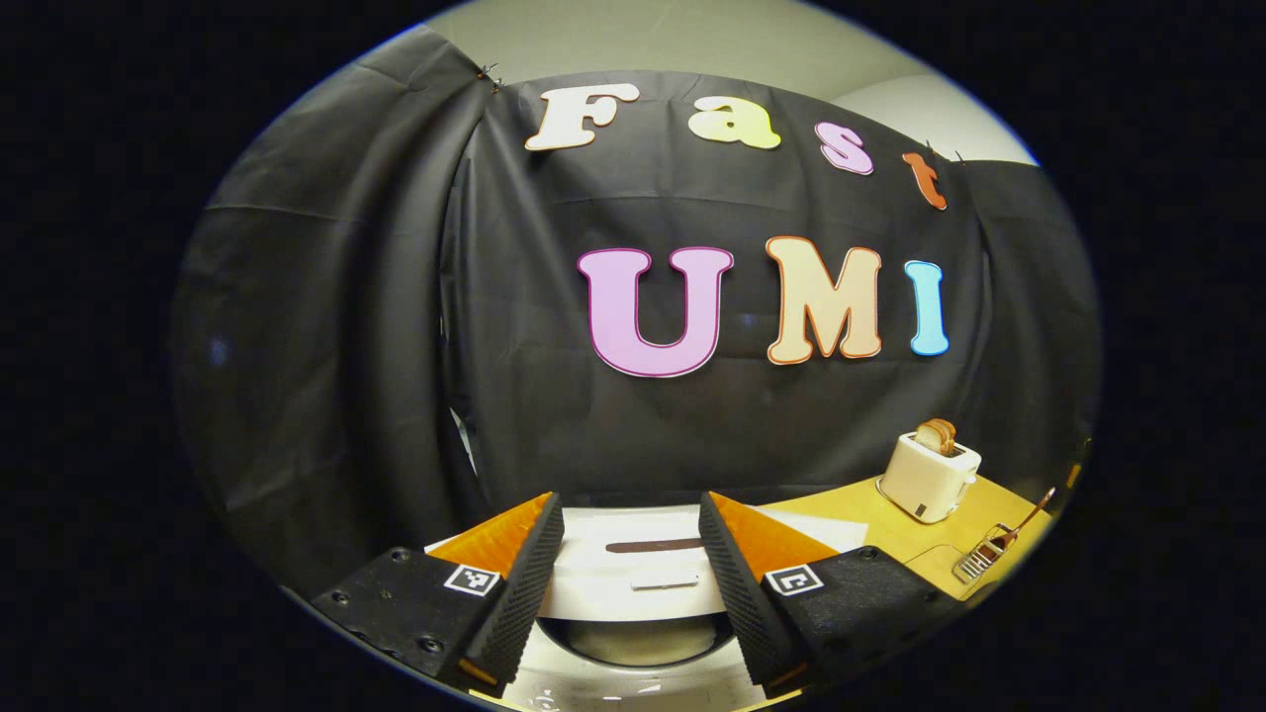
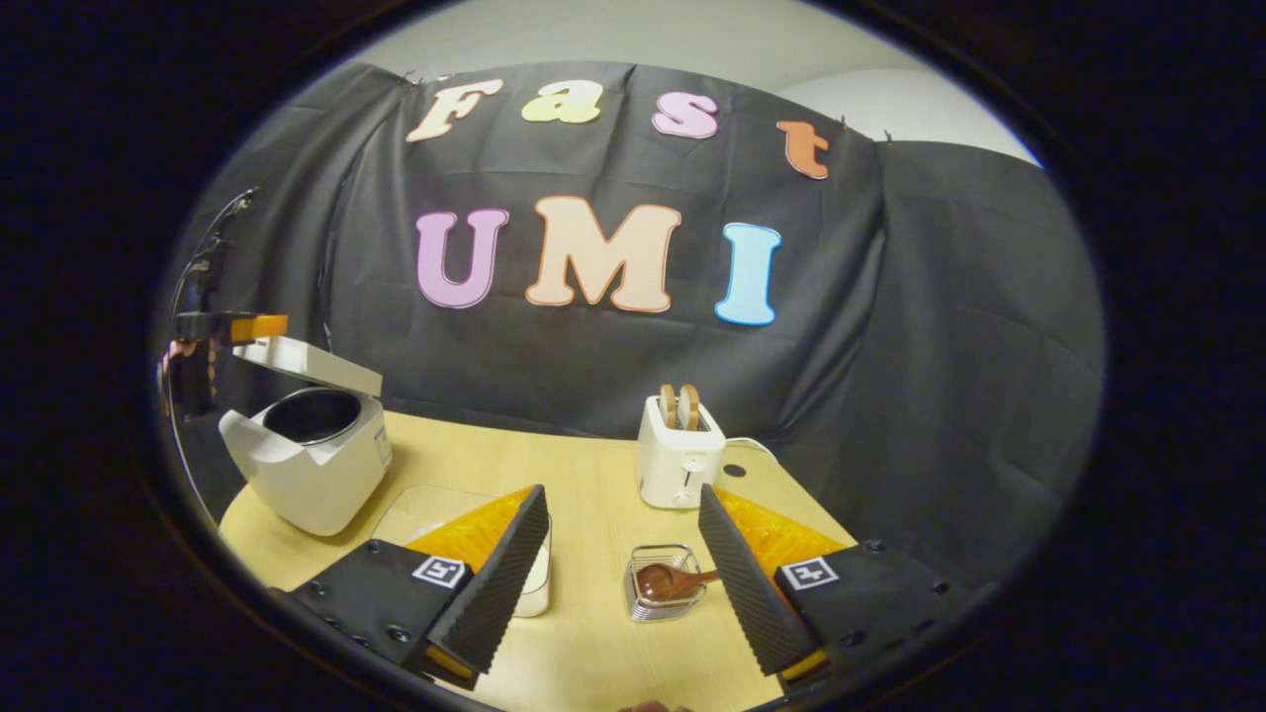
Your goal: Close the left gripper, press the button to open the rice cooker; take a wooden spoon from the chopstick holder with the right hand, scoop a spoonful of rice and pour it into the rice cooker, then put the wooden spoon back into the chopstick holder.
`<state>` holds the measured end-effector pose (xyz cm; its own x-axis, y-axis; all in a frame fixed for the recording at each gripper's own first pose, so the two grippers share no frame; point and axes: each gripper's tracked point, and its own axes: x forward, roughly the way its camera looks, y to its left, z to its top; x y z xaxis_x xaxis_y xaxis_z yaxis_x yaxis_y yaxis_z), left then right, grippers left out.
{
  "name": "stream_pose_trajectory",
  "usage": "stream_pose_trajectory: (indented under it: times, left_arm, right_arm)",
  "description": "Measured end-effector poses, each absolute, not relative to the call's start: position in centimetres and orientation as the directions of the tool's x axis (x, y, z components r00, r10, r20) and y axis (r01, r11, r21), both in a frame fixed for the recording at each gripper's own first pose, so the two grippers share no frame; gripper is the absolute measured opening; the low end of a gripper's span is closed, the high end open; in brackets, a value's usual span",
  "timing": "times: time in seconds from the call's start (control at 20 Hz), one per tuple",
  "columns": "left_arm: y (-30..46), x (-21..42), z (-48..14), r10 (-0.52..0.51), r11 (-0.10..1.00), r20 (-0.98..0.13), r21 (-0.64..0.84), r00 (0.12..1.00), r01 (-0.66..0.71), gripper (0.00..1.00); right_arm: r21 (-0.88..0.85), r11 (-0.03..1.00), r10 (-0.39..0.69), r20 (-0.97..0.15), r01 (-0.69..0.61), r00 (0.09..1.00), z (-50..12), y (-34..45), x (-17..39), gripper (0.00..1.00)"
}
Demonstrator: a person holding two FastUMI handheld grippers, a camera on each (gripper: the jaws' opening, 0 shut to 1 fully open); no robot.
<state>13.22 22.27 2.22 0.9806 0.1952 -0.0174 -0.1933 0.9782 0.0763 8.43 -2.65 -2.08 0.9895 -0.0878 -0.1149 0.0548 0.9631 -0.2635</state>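
Note:
The white rice cooker (image 2: pixel 307 465) stands at the table's left with its lid (image 2: pixel 312 364) raised and the dark inner pot (image 2: pixel 312 413) showing. My left gripper (image 2: pixel 232 326) hovers just above the lid's edge, held by a hand (image 2: pixel 183 371). In the left gripper view that gripper (image 1: pixel 630 514) is open, with the lid (image 1: pixel 633 578) and the pot's rim (image 1: pixel 633 638) between its fingers. My right gripper (image 2: pixel 618 549) is open and empty above the wire chopstick holder (image 2: pixel 661 585), in which the wooden spoon (image 2: pixel 673 578) lies. Holder (image 1: pixel 981 561) and spoon (image 1: pixel 1029 519) also appear at the right.
A white toaster (image 2: pixel 678 455) holding bread slices stands at the back of the wooden table (image 2: pixel 584 475), behind the holder. A clear container (image 2: pixel 435 504) with white rice (image 2: pixel 539 583) sits between cooker and holder, partly hidden by a finger. Black cloth walls close the booth.

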Motion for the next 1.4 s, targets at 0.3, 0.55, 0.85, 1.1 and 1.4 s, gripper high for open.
stream_pose_trajectory:
  times: [0.3,0.55,0.85,1.1,1.4]
  left_arm:
    - [22.0,11.5,-2.3,0.187,0.982,-0.094,0.059,0.978,-0.182,0.81]
    - [22.1,10.8,-6.7,0.192,0.981,-0.182,0.057,0.964,-0.185,0.82]
    - [22.1,10.1,-9.1,0.213,0.977,-0.184,0.068,0.960,-0.204,0.83]
    - [22.1,10.3,-9.4,0.223,0.975,-0.171,0.060,0.960,-0.215,0.82]
    - [22.0,10.3,-8.8,0.258,0.963,-0.195,0.131,0.946,-0.235,0.80]
  right_arm:
    - [-0.268,0.962,-0.084,-0.120,0.049,0.989,-2.4,-1.7,8.3,0.93]
    - [-0.267,0.963,-0.074,-0.134,0.036,0.988,-2.8,-1.0,8.3,0.93]
    - [-0.253,0.967,-0.077,-0.148,0.037,0.986,-3.5,-0.7,7.8,0.93]
    - [-0.250,0.968,-0.063,-0.157,0.022,0.986,-4.2,0.1,7.5,0.93]
    - [-0.223,0.975,-0.051,-0.144,0.018,0.988,-4.0,0.4,7.0,0.99]
